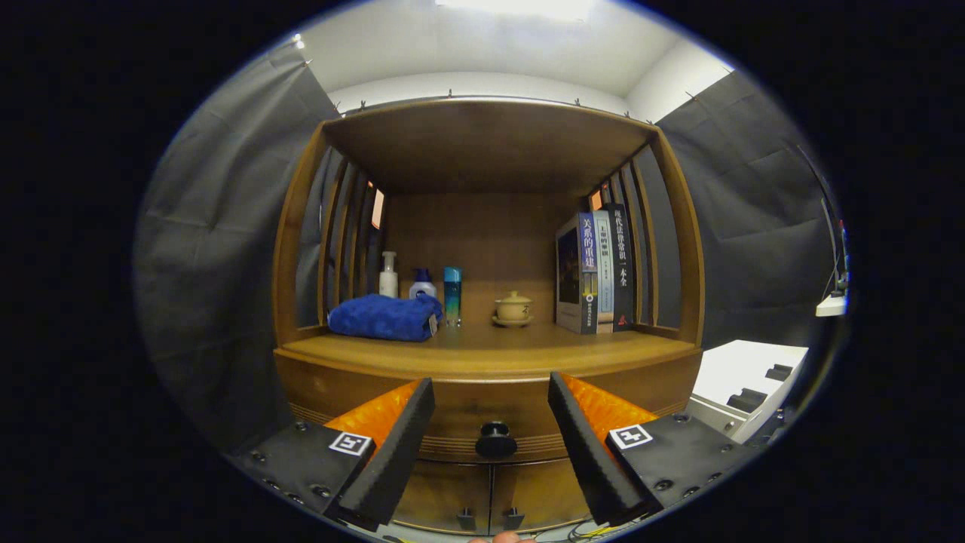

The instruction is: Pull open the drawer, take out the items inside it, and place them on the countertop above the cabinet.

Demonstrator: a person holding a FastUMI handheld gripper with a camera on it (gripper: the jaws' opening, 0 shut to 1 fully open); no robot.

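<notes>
Your gripper point(491, 441) has its jaws released and spread wide, gripping nothing; the ribbed black pads point(399, 445) stand at 8 and 4 o'clock of the drawer knob point(495, 438). That knob, a round dark button with a matte look, sits between the jaws and somewhat ahead of them, not touched by either. The drawer point(494, 411) looks fully closed, its curved front of glossy brown wood with fine grooves along the lower edge, so I judge you are on the first step: reaching for the pull. Next you need to move straight in until the knob lies between the pads, close on it, then draw back level. What lies inside is hidden.

Below the drawer are two cabinet doors point(452, 494) with small dark handles. Above it the table point(490, 354), smooth and warm-toned, carries at 11 o'clock a soft, nubbly blue towel point(384, 317), behind it three slim bottles point(421, 286), a small lidded ceramic cup point(513, 308) on a saucer at 12, and upright books point(595, 271) at 1 o'clock. Bare table remains in front for the items.
</notes>
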